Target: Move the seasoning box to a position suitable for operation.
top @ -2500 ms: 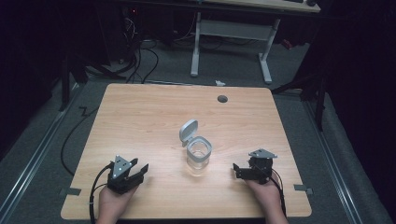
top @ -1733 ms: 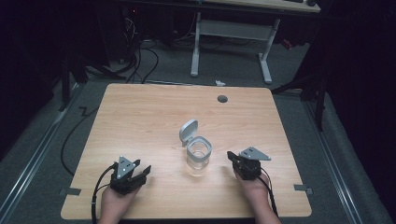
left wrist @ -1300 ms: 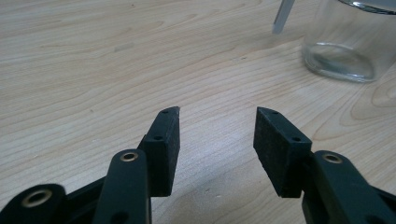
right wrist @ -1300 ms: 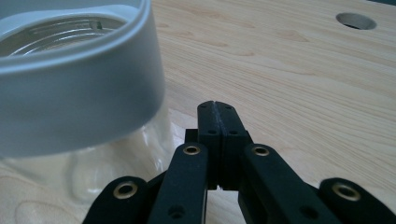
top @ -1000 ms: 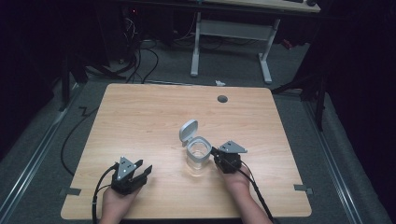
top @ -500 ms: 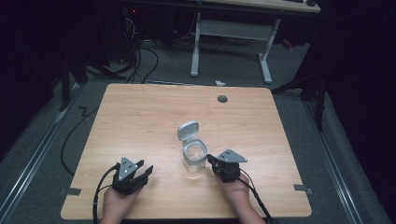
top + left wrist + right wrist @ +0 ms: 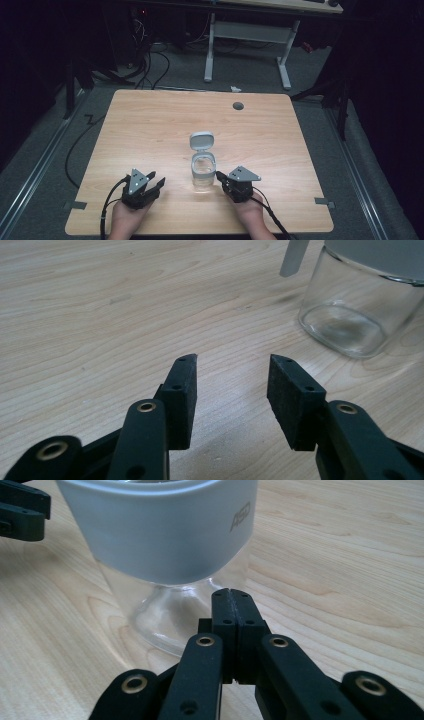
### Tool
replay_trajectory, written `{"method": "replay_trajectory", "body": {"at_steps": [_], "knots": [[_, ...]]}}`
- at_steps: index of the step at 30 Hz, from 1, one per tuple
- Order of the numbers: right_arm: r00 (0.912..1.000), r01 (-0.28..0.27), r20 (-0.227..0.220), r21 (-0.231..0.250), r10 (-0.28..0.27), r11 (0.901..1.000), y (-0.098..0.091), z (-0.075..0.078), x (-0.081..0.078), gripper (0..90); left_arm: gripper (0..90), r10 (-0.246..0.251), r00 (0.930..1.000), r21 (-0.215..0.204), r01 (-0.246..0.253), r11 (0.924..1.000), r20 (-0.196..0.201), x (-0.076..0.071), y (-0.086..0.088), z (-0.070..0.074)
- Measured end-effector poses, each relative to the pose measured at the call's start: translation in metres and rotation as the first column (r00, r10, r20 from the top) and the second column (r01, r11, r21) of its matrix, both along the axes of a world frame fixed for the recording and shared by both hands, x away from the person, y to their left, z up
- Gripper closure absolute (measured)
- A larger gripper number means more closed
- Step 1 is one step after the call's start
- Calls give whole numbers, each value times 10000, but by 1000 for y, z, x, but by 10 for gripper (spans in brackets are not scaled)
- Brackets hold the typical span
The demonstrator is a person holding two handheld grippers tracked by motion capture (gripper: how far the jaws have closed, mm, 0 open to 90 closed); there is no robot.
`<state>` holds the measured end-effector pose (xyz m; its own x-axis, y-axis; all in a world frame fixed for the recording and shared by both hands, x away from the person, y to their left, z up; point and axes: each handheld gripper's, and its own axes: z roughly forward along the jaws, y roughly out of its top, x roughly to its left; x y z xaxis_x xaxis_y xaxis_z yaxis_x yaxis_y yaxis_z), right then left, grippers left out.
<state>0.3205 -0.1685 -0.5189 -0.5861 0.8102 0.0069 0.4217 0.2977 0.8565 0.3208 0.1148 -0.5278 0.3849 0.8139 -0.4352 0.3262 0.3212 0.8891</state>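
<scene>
Pale wood table (image 7: 150, 130) under dark room — clear glass jar (image 7: 203, 172) near front edge, grey lid flipped back. Right gripper (image 7: 220, 176) pressed together beside jar; left gripper (image 7: 159, 183) apart, left of jar.

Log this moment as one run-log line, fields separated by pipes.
left tool: open, resting left of jar | right tool: shut, tips at jar's glass base | jar: upright, flip lid open | table: wood
</scene>
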Motion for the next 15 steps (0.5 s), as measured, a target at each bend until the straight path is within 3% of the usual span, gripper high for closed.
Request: {"method": "replay_trajectory", "body": {"at_steps": [15], "knots": [[9998, 206, -63, 199, -204, 9996, -1, 0, -2, 900, 587, -358, 9994, -477, 356, 9982, -37, -6, -8, 5]]}}
